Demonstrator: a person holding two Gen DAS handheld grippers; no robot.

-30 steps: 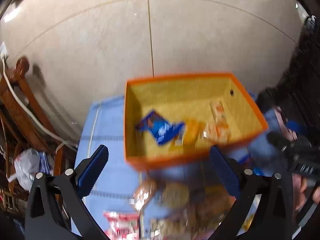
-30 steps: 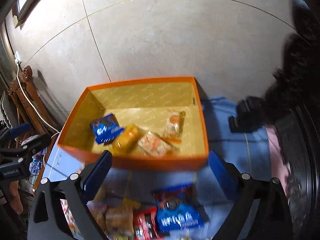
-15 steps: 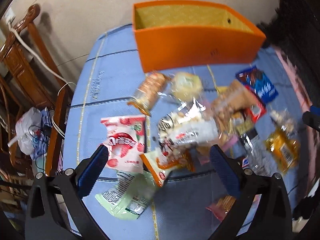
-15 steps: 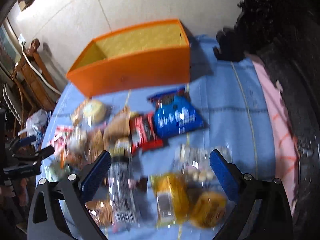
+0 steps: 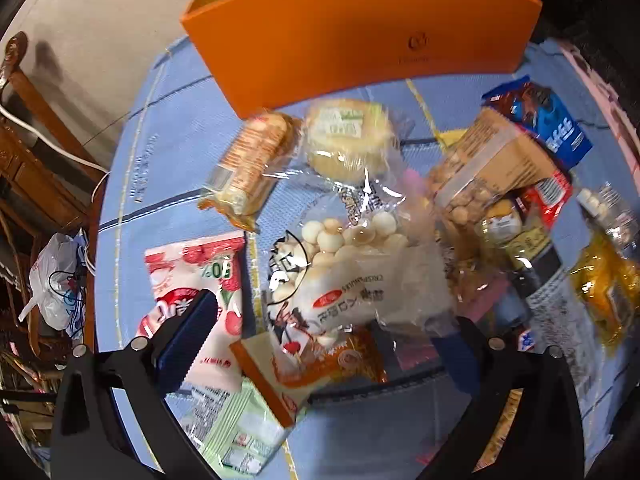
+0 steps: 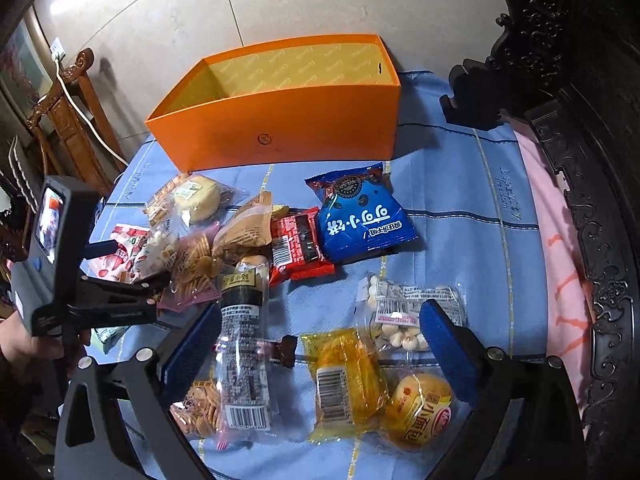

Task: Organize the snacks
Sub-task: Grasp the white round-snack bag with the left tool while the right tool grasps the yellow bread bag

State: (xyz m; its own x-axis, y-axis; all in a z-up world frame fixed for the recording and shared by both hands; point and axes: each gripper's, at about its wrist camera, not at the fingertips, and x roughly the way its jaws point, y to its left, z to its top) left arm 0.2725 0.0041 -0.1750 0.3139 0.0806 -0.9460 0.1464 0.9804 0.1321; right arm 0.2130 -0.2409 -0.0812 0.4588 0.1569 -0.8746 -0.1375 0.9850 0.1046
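Note:
An orange box [image 5: 360,32] [image 6: 288,112] stands open-topped at the far side of a blue tablecloth [image 6: 460,200]. Several snack packets lie in a heap in front of it. My left gripper [image 5: 324,340] is open, low over a clear bag of white balls [image 5: 352,276] and an orange packet [image 5: 320,364]. A red-and-white bag [image 5: 192,272] lies under its left finger. My right gripper [image 6: 316,344] is open over a yellow packet [image 6: 344,376], a tall clear packet [image 6: 240,344] and a small bun [image 6: 420,408]. A blue cookie bag [image 6: 360,216] lies farther ahead.
A hand [image 6: 24,340] holds the left gripper [image 6: 132,268] at the left of the right wrist view. Wooden chairs [image 6: 76,112] stand left of the table, with a white plastic bag [image 5: 56,280] on the floor. Dark carved furniture [image 6: 580,100] and pink cloth [image 6: 560,280] border the right.
Both grippers have come down from above the box to low over the snack heap. The box now shows its side wall. Both grippers stayed open.

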